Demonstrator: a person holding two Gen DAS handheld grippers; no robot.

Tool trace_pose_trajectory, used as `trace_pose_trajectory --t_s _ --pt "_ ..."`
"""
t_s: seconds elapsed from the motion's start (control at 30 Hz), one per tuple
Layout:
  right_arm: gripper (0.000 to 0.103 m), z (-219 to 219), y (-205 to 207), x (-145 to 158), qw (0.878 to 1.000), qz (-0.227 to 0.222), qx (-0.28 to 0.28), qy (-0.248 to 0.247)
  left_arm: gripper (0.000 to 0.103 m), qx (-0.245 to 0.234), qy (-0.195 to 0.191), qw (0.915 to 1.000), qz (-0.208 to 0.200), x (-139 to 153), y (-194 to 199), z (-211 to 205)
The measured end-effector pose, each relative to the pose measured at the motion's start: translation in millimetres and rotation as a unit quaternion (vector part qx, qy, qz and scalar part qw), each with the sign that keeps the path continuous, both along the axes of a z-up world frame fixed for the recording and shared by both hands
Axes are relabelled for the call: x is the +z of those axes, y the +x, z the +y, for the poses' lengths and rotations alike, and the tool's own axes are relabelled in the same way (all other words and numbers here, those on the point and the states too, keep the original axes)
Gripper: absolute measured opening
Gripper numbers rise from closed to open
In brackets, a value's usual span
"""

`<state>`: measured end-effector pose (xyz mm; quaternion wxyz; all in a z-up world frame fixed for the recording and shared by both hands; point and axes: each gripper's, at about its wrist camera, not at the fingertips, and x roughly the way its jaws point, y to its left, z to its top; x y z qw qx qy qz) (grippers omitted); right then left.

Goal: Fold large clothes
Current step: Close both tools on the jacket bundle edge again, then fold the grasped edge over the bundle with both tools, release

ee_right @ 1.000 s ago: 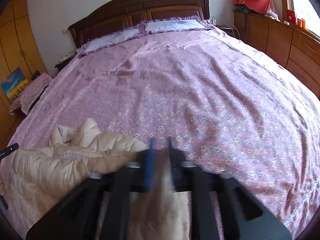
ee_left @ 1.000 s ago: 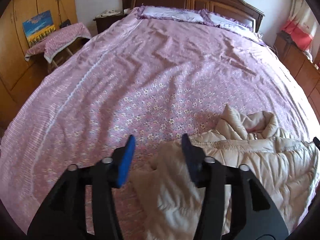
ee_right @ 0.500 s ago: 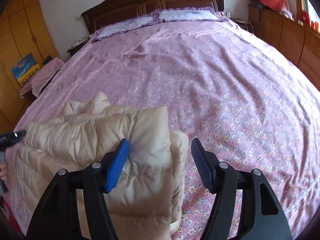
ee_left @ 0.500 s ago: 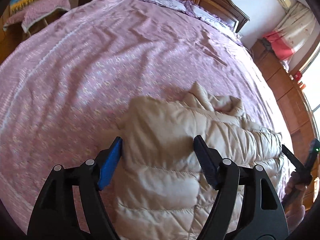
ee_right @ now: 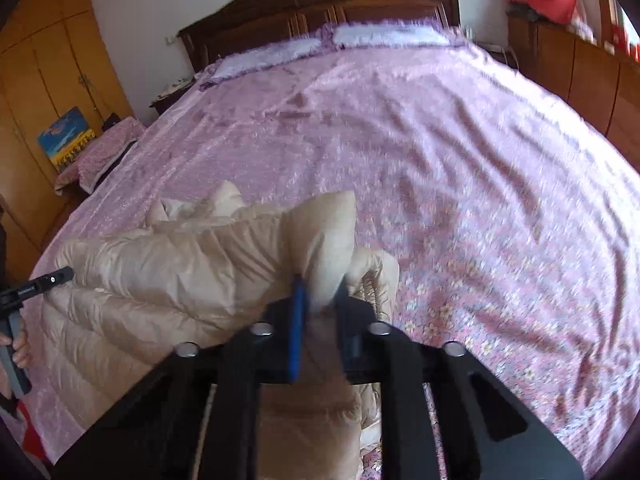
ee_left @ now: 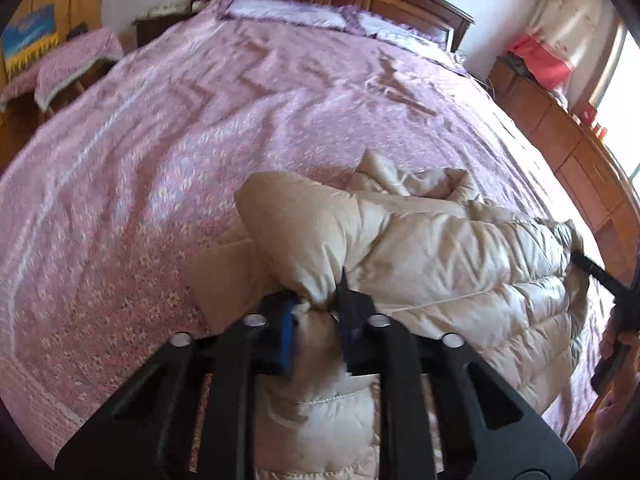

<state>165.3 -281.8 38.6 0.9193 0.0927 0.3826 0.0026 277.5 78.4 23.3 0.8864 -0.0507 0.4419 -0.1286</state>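
Closing on bunched folds of the puffy jacket [ee_left: 440, 256] near the bed's [ee_left: 160, 140] foot edge, left tool [ee_left: 316, 304] and right tool [ee_right: 320, 300] risked the slick padding slipping free.

Both views were motion-blurred. The padded jacket's [ee_left: 440, 256] lower part ran off the bottom edge behind the left gripper [ee_left: 316, 304]. The right gripper [ee_right: 320, 300] hid the pinched fabric; the hand [ee_right: 18, 350] was cropped.
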Motion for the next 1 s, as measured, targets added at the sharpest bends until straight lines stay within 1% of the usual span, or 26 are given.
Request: trace_pose_trajectory --t_s 0.1,0.17,0.27,0.37,0.47,0.6,0.67,0.73,0.87,1.0 --pt "0.008 8.0 -4.0 19.3 0.999 -0.036 0.003 -0.020 0.012 0.009 0.002 0.9996 -0.028 19.9 3.1 1.3" --pt "0.008 8.3 1.6 32.9 0.998 -0.059 -0.005 -0.020 0.011 0.016 0.000 0.9989 -0.044 33.6 12.4 2.9" --pt "0.008 5.1 22.6 41.6 0.998 -0.066 -0.018 -0.016 0.012 0.030 -0.007 0.9983 -0.050 45.3 36.5 3.9" --pt "0.008 3.8 43.7 39.9 0.997 -0.064 -0.035 -0.018 0.011 0.041 0.004 0.9981 -0.046 44.0 62.0 -1.9" --pt "0.008 2.6 69.5 26.5 0.997 -0.046 -0.056 -0.023 0.012 0.045 0.024 0.9982 -0.030 30.4 82.4 -10.8" --pt "0.008 -2.5 92.9 -4.5 0.997 0.003 -0.075 -0.034 0.012 0.052 0.049 0.9974 0.007 -4.8 106.0 -20.1" --pt "0.008 -3.4 101.1 -21.9 0.996 0.026 -0.080 -0.042 0.016 0.055 0.055 0.9966 0.027 -24.4 110.3 -23.3" --pt "0.009 -3.5 107.1 -36.9 0.995 0.045 -0.080 -0.049 0.022 0.061 0.056 0.9957 0.042 -43.9 115.1 -22.1" --pt "0.011 4.4 114.8 -55.6 0.993 0.061 -0.071 -0.078 0.027 0.071 0.041 0.9954 0.049 -60.2 118.7 -16.9" --pt "0.012 10.6 118.0 -67.9 0.991 0.063 -0.073 -0.097 0.030 0.073 0.055 0.9945 0.051 -66.4 118.2 -21.6"
